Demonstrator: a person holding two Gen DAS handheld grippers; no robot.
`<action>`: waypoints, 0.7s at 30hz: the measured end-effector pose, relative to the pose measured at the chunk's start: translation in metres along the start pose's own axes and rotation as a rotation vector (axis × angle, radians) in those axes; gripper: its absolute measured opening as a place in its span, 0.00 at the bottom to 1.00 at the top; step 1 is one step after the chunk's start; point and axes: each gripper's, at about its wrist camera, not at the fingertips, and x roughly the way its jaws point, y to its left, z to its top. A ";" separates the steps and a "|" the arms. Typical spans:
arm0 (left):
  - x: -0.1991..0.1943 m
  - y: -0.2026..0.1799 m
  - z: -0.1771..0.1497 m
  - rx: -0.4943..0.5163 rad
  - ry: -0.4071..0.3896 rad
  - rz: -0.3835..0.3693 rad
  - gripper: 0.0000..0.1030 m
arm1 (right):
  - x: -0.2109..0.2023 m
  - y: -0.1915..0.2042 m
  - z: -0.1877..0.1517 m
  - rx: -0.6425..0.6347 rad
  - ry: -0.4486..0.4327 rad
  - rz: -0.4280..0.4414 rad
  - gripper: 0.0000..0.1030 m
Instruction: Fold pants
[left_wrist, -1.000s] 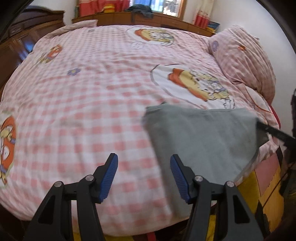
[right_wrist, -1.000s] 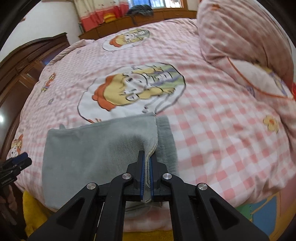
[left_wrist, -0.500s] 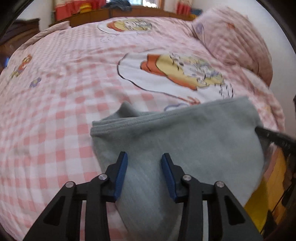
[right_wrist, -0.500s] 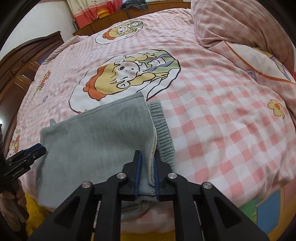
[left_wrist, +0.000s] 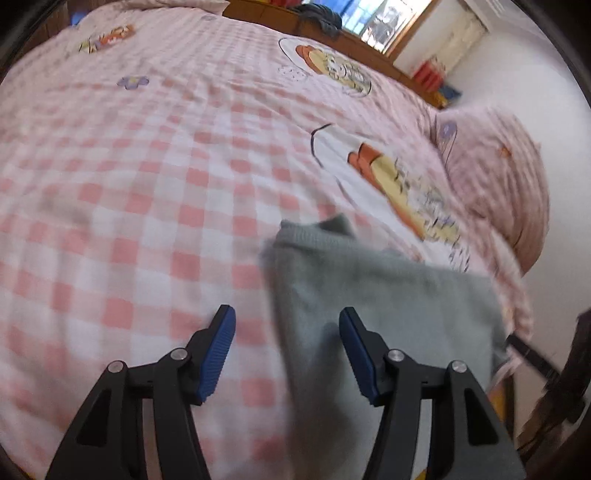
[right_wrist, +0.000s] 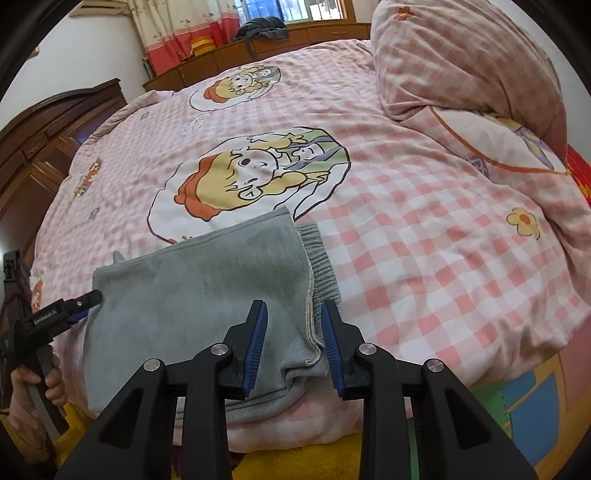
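The grey pants (right_wrist: 207, 288) lie folded into a flat rectangle at the near edge of the bed, the ribbed waistband (right_wrist: 321, 266) showing on the right. My right gripper (right_wrist: 293, 343) is open, jaws on either side of the folded right edge, holding nothing. In the left wrist view the pants (left_wrist: 376, 314) appear blurred. My left gripper (left_wrist: 286, 354) is open over their left edge and empty. It also shows in the right wrist view (right_wrist: 75, 308), at the left edge of the pants.
The pink checked bedspread (right_wrist: 424, 229) with cartoon prints covers the bed. A large checked pillow (right_wrist: 461, 62) lies at the right. A dark wooden wardrobe (right_wrist: 40, 147) stands on the left, a low wooden unit (right_wrist: 280, 40) beyond the bed. A yellow mat (right_wrist: 314, 458) lies below.
My right gripper has opened and let go of the pants' edge. My left gripper closed partway over the pants, then opened wide and swung left.
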 end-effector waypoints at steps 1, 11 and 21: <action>0.004 -0.002 0.003 -0.001 0.002 -0.024 0.59 | 0.001 -0.001 0.000 0.011 0.003 0.008 0.30; -0.029 -0.016 0.017 0.087 -0.033 -0.032 0.11 | 0.011 0.015 0.001 -0.019 0.019 0.033 0.30; -0.006 0.014 0.008 -0.022 0.083 -0.040 0.42 | 0.015 0.021 -0.002 -0.036 0.030 0.028 0.30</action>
